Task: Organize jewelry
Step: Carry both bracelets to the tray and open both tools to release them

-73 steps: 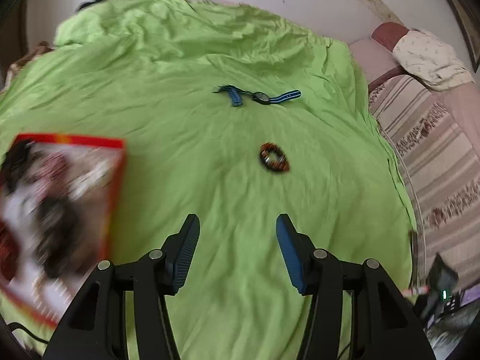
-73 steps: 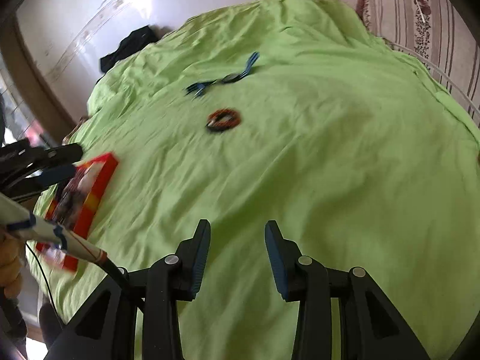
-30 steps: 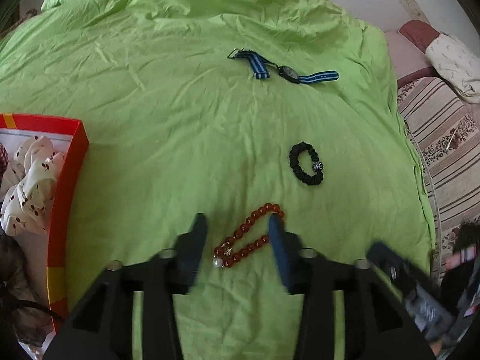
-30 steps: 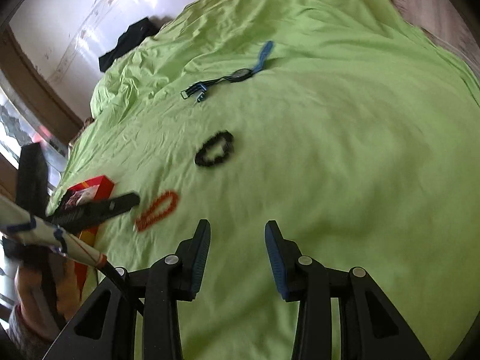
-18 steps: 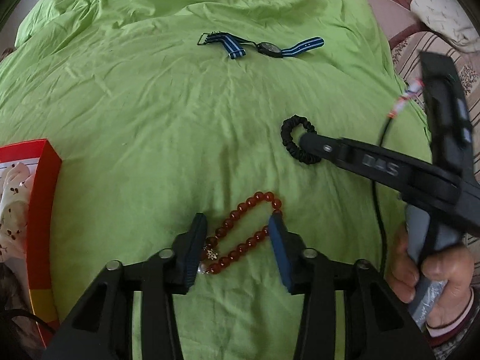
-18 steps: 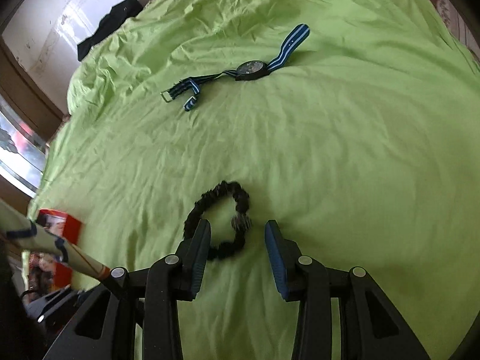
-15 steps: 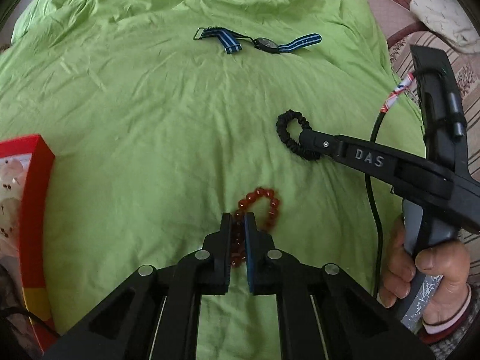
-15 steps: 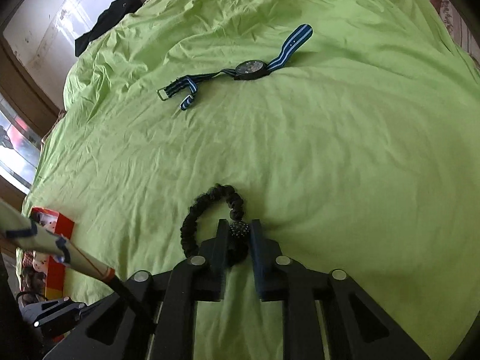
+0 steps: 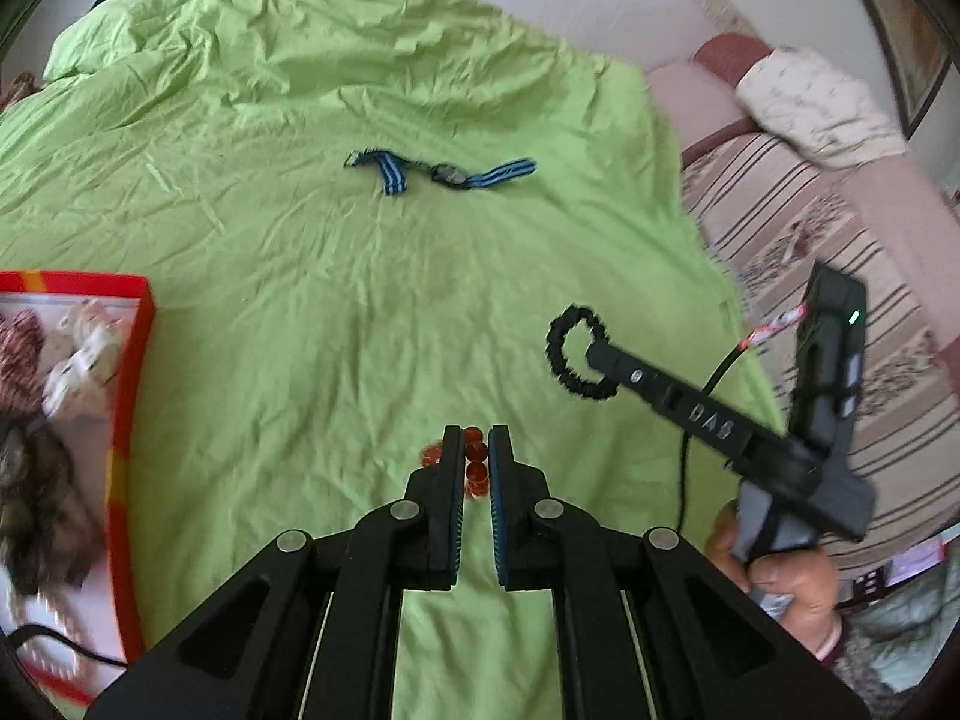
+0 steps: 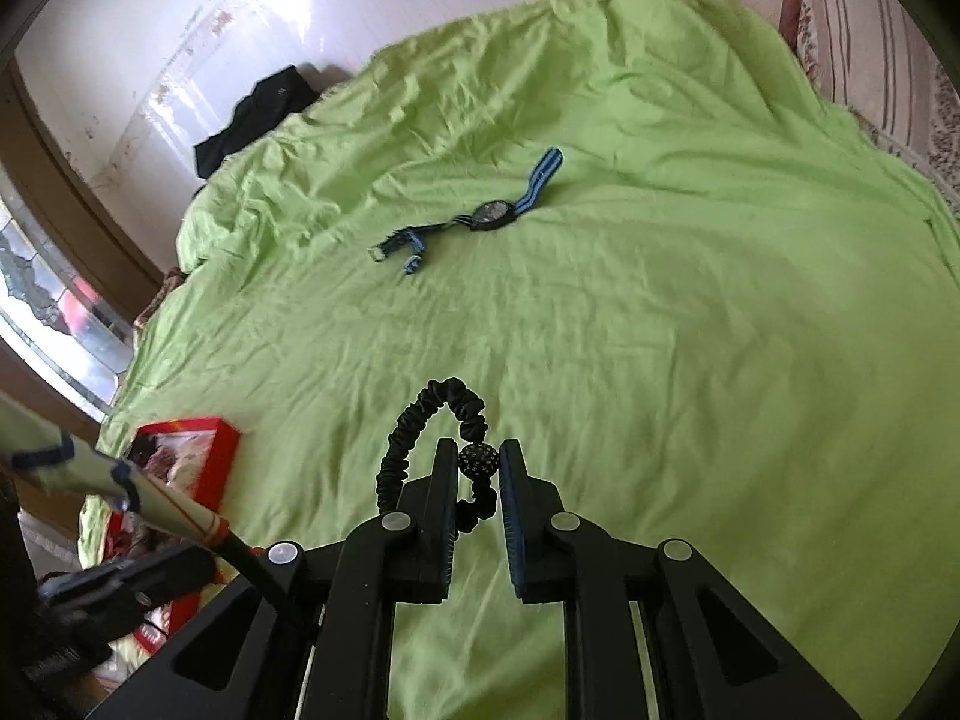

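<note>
Left claw [image 9: 475, 456]: pads clamped on a red bead bracelet [image 9: 474, 461], the beads bunched between the tips above the green bed sheet [image 9: 288, 276]; a red box [image 9: 129, 420] of fabric items lies off to its left. Right claw [image 10: 477, 468]: pads clamped on the round studded bead of a black scrunchie bracelet [image 10: 420, 420], whose loop arches up and to the left of the tips. Farther ahead of both claws, a watch [image 10: 493, 213] with a blue striped strap lies flat on the sheet, well apart from either claw.
</note>
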Available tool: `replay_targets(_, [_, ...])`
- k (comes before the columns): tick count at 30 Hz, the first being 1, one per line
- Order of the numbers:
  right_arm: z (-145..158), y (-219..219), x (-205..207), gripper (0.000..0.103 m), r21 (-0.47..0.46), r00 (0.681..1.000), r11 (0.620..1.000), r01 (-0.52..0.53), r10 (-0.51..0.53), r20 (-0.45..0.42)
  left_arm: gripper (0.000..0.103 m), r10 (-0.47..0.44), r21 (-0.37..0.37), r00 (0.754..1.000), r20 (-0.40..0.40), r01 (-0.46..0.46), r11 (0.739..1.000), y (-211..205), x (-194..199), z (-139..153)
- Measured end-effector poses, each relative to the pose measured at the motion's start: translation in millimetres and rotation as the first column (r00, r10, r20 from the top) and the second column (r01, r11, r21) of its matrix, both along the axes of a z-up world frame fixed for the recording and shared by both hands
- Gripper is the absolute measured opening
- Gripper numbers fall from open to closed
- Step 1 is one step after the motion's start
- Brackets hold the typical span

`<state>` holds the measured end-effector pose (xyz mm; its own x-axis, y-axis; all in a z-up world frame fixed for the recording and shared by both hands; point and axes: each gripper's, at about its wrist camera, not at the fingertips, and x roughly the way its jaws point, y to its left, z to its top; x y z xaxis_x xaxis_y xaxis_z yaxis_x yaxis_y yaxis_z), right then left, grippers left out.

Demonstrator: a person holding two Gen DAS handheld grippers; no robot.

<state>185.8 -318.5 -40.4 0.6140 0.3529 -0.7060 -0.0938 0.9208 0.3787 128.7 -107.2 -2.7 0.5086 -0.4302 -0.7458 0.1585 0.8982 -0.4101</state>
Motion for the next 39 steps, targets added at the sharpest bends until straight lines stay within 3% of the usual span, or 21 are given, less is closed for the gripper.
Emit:
replay_targets(3, [11, 3, -22, 0.014, 0.008, 1.000, 1.000, -0.014, 0.014, 0.015, 0.007, 0.021, -0.021, 0.999, 0.027, -0.020, 1.000, 11, -23, 22])
replay_targets(9, [24, 23, -61, 0.015, 0.013, 0.997, 0.998, -0.066, 0.065, 0.035, 0.007, 0.072, 0.009, 0.991, 0.114, -0.074, 0.997, 44, -72, 64])
replay_targets(16, [32, 78, -90, 0.015, -0.006, 0.986, 0.987, -0.163, 0.163, 0.044, 0.007, 0.115, 0.114, 0.984, 0.133, -0.131, 0.985, 101, -106, 88])
replay_targets(20, [37, 121, -101, 0.015, 0.009, 0.969, 0.970, -0.244, 0.243, 0.052, 0.007, 0.156, 0.199, 0.975, 0.156, -0.185, 0.962, 144, -112, 99])
replay_targets(28, [31, 220, -113, 0.015, -0.072, 0.912, 0.911, -0.406, 0.409, 0.035, 0.007, 0.271, 0.222, 0.956, 0.111, -0.289, 0.931, 223, -80, 80])
replay_targets(39, [-3, 300, -117, 0.015, -0.108, 0.847, 0.840, -0.532, 0.529, -0.052, 0.007, 0.368, 0.255, 0.930, 0.021, -0.361, 0.897, 293, -20, 19])
